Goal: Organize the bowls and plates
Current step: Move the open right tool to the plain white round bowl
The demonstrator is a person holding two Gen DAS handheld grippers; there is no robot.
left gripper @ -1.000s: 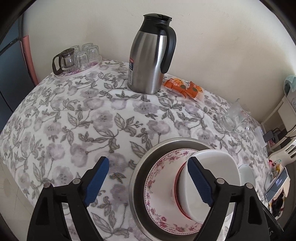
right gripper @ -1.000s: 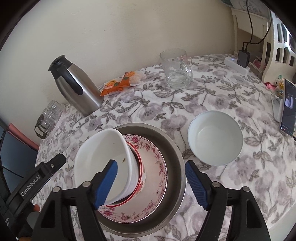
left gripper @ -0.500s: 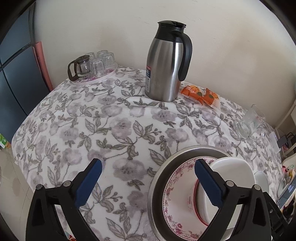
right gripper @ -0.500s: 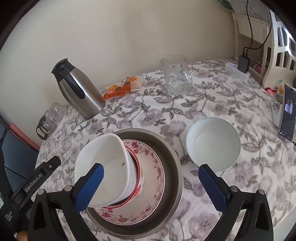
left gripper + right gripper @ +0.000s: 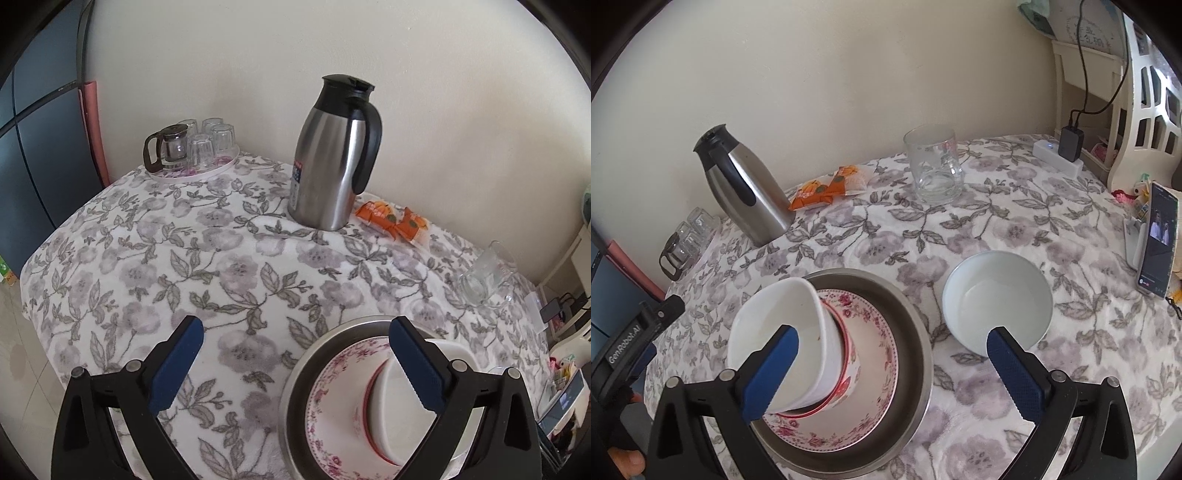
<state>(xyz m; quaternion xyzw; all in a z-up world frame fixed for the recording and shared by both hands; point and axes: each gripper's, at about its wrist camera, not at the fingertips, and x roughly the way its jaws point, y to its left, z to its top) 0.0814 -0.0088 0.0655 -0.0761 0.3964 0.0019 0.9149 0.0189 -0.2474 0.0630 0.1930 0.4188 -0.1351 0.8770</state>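
Stack mostly built w/ metal pan (image 5: 916,332) holding floral plate (image 5: 879,373), red-rimmed bowl (image 5: 849,354) & tilted white bowl (image 5: 775,321), but 2nd white bowl (image 5: 997,299) sits alone on worktop (image 5: 960,229); left claw (image 5: 295,373) & right claw (image 5: 890,373) both wide open, empty.

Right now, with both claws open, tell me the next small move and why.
Probably ease the right claw forward and right, around the near rim of the lone bowl. It sits apart on the cloth, while the tilted bowl already leans in the stack on the plate in the metal pan. The right claw holds nothing and is nearest.
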